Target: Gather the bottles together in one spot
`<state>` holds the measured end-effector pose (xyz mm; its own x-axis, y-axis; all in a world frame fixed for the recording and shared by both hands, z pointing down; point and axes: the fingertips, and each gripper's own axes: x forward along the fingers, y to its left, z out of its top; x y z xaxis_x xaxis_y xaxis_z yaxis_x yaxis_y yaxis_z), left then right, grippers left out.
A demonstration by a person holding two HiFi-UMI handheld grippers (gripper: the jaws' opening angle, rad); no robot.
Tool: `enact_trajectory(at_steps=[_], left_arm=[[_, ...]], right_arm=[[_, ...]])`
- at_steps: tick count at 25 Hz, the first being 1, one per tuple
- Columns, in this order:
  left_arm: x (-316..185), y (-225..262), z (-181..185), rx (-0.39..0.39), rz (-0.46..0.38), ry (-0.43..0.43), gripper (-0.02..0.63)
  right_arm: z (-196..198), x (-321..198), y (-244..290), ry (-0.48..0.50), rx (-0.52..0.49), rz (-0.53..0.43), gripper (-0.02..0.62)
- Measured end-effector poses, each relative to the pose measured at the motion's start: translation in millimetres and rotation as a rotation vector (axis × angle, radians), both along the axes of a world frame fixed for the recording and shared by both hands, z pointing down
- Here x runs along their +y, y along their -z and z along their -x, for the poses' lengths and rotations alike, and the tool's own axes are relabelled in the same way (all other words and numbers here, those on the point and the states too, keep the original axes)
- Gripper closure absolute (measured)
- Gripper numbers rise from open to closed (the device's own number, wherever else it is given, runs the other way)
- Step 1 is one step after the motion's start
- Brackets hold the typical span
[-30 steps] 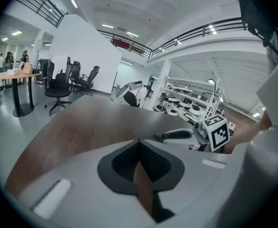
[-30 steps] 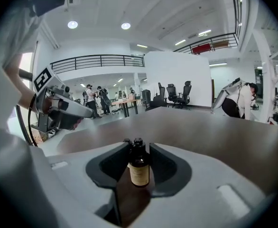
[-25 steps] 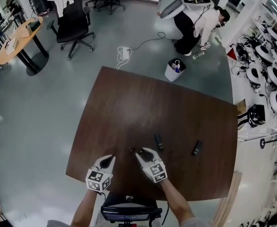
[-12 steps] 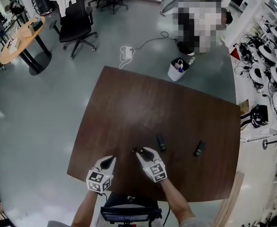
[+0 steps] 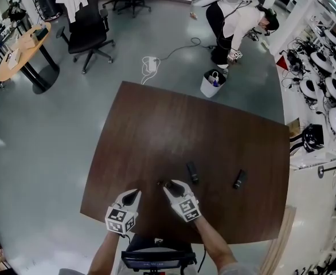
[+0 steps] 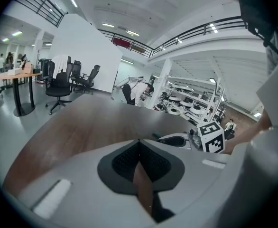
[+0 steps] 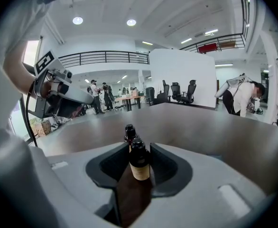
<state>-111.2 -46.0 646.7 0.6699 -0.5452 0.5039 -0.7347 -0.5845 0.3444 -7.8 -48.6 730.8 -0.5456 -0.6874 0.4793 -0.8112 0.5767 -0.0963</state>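
Placement of a carried bottle beside another was judged to be the step in hand. A small labelled bottle was clamped upright between the pads of the right gripper. A second bottle, dark-capped and apparently standing on the table, was seen just behind it, so close that touching could not be ruled out. That second bottle was taken as the gathering spot. To its left, and near it, the left gripper was held with its jaws brought together and nothing between them. To the right of the second bottle, near but apart, a third bottle was seen lying on its side. Further right again, well apart, a fourth bottle lay likewise. The task was therefore judged partly done, with two bottles left to be brought in. For the next move, the held bottle would need to be lowered until its base was borne by the table, without the second bottle being knocked. Only then should the jaws be parted and drawn straight back, and the third bottle would likely be fetched afterwards.
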Motion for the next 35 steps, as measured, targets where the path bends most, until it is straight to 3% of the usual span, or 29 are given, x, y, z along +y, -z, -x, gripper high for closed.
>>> enact_trajectory(at_steps=[15,21,24,30,35], left_arm=[[0.8,-1.0,-3.8,-0.004,-0.002,0.005,0.603],[0.1,-0.5,-1.5,-0.003,-0.002,0.005,0.603],[0.5,-0.1,-2.6,-0.006,0.004,0.001,0.603],[1.6,2.2,-13.5,0.004,-0.007,-0.029,0.603],[2.3,6.9,-27.7,0.020,-0.022,-0.071,0.603]], right_arm=[[-5.8,-4.8,-4.6,0.014,-0.008,0.010,0.459],[-2.4,-5.7,-2.4,-0.012,-0.021,0.013,0.327],[-4.0,-6.3,4.5,-0.024,-0.031,0.001,0.308],[-13.7,-0.5,20.9,-0.065,-0.035,-0.016,0.322],[-29.7,11.4,43.4,-0.141,-0.063,-0.049,0.435]])
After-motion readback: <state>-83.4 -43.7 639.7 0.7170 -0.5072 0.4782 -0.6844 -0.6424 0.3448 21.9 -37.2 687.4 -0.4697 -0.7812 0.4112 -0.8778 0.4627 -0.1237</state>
